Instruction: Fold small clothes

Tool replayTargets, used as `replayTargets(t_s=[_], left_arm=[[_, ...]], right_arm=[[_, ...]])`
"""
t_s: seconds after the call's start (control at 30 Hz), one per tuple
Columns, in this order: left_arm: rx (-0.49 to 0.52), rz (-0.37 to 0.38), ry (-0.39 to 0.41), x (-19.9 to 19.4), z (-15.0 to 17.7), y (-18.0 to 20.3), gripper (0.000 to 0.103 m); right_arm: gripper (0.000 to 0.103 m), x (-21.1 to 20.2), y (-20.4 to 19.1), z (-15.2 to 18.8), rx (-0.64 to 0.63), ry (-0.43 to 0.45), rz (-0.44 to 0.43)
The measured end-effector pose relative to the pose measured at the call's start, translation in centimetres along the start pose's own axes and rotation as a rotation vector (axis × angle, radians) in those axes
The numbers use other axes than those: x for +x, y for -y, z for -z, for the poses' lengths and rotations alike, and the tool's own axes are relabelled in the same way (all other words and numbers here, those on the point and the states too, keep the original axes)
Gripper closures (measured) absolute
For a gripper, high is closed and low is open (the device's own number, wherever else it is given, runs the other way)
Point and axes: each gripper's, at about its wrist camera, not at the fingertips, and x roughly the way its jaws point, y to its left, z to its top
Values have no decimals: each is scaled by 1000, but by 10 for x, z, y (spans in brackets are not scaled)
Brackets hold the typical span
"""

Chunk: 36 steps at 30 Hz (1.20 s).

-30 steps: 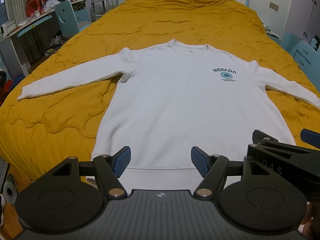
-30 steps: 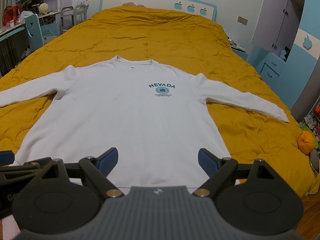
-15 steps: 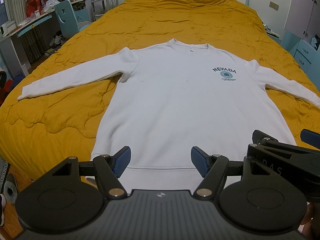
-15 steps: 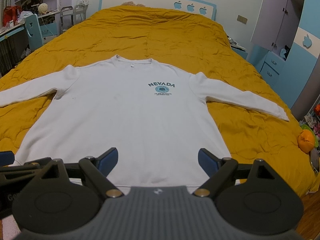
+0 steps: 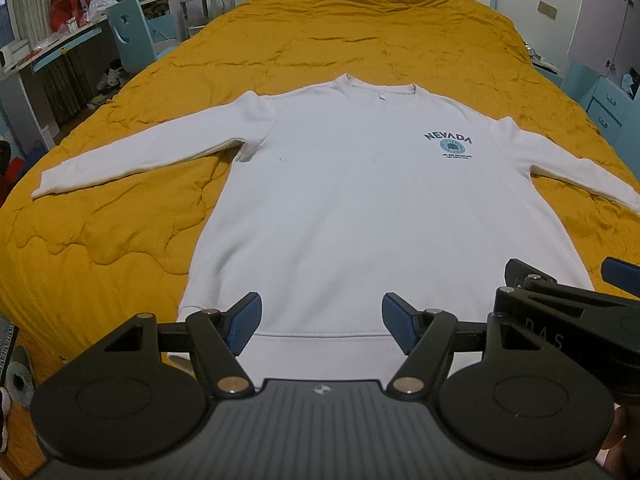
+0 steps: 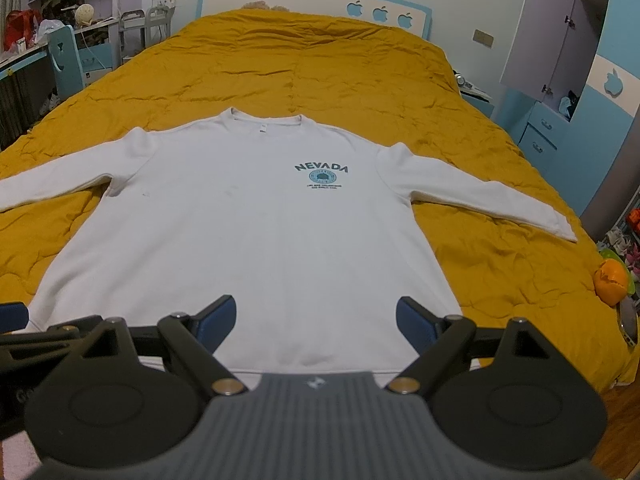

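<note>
The left hand-held gripper [image 5: 322, 322] is hanging over the near edge of the bed with its two blue pads spread wide and nothing between them. The right hand-held gripper [image 6: 316, 322] is sitting just beside it, gaping as wide and gripping nothing either. Both are tilting down toward the hem, which looks to me like a ready stance before the first fold rather than a grab under way.

Just beyond the fingers, one white sweatshirt [image 5: 360, 208] is lying flat and face up on the yellow quilt [image 5: 360, 44], hem nearest, collar farthest. Its two sleeves are stretching out to left and right, the left sleeve [image 5: 140, 156] angling down toward the near left and the right sleeve [image 6: 480, 192] running out to the right edge of the bed. Laid out smooth like this, it is giving both grippers clear access to hem, sides and cuffs. The dark NEVADA print [image 6: 320, 174] is showing on the chest, right of centre.

Farther out, three apple shapes are decorating the headboard [image 6: 380, 12]. A cluttered desk [image 5: 48, 48] with one blue chair [image 5: 132, 36] is standing to the far left, and blue drawers [image 6: 536, 132] to the far right. One orange soft toy [image 6: 610, 280] is resting off the bed's right edge.
</note>
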Motion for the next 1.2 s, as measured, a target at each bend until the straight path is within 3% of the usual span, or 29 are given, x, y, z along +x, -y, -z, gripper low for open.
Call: replayTargets(t_s=[0.13,0.27,0.37,0.47,0.63,0.7,0.83,0.9,1.0,1.1,1.2], left_arm=[[0,23,-6,4,-1,-3,20],[-30,77,20,6,-5,-15,19],[-76,146,68,6,-8,-33,14],[-107,262,107,10,-12,-57,13],[-154,341,270,10,-13,-112,9],[-220,376,320,11,-16,-144,9],[-518,444,344,33,-20,-229,10],[-674,423,403,46,-19,-273,12],[-821,281,468,66,-19,-327,12],[-886,181,508,85,-27,-364,13],[-969,158,527,110,-32,-394,13]], right_arm=[[20,0,-2,-1,1,11,0],[20,-4,-5,-10,9,81,-22],[20,-10,-13,-18,-1,171,-104],[20,-16,-28,-28,-18,261,-209],[20,-8,-59,-51,-49,340,-331],[20,1,-73,-60,-62,348,-368],[20,25,-105,-75,-72,361,-464],[20,37,-128,-82,-95,352,-510],[20,60,-161,-90,-124,320,-568],[20,80,-195,-93,-172,333,-578],[20,104,-233,-102,-236,322,-550]])
